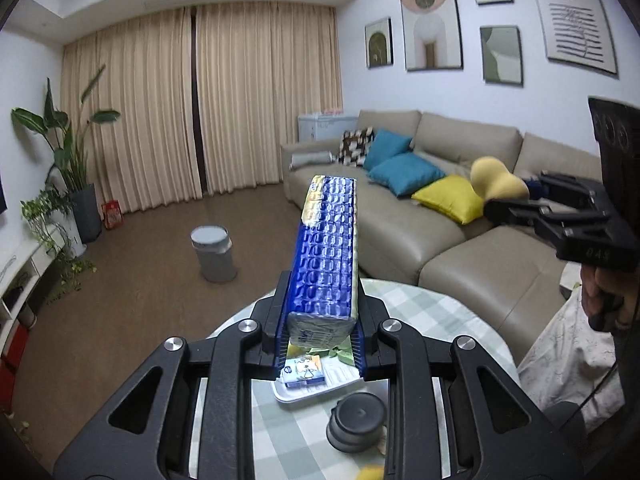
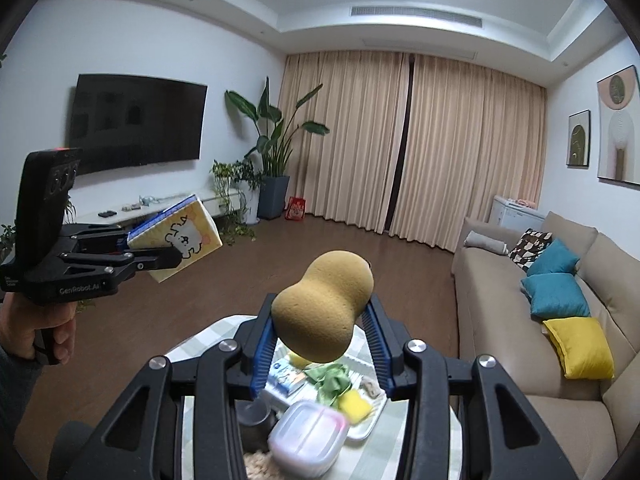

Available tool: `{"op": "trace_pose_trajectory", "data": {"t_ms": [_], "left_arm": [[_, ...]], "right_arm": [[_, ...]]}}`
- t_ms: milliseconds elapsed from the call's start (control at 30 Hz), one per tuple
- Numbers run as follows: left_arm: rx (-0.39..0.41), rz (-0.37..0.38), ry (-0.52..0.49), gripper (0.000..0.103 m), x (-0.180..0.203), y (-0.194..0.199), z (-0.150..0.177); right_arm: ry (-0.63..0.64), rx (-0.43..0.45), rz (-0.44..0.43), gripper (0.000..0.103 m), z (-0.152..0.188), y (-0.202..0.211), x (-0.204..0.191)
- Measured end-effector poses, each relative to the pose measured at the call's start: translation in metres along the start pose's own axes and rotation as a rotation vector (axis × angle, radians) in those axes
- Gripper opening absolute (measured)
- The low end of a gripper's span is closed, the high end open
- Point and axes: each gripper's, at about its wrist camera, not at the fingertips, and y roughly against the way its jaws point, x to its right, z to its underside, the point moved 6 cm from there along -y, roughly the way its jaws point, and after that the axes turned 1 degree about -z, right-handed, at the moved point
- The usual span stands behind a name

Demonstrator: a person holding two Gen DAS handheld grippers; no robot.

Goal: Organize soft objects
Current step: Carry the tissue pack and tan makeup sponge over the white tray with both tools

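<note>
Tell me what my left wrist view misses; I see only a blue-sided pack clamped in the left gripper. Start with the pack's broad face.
Observer: The tissue pack has a yellow face with a white cartoon animal on it, seen from the right wrist view.
Operator: Report what the right gripper holds.
Observer: The right gripper is shut on a tan peanut-shaped sponge, raised above the table.
Operator: Name what lies under that sponge.
Observer: A white tray holds a green cloth and a yellow sponge; a clear lidded box sits at its near edge.
</note>
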Motion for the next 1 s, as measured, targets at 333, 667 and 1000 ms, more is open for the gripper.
{"op": "trace_pose_trajectory", "data": {"t_ms": [333, 667, 1000], "left_arm": [[-0.144, -0.004, 0.005, 0.023, -0.023, -0.12, -0.017], [-0.393, 0.073, 0.025, 0.023, -0.015, -0.24, 0.068], [-0.57, 0.131, 0.02, 0.023, -0.004, -0.299, 0.148]], "right_arm": [[0.007, -0.164, 0.027, 0.045, -0.018, -0.136, 0.061], [-0.017, -0.417, -0.005, 0.045, 0.059, -0.258, 0.093], [-0.059, -0.668, -0.058, 0.045, 0.178, -0.329, 0.104]]}}
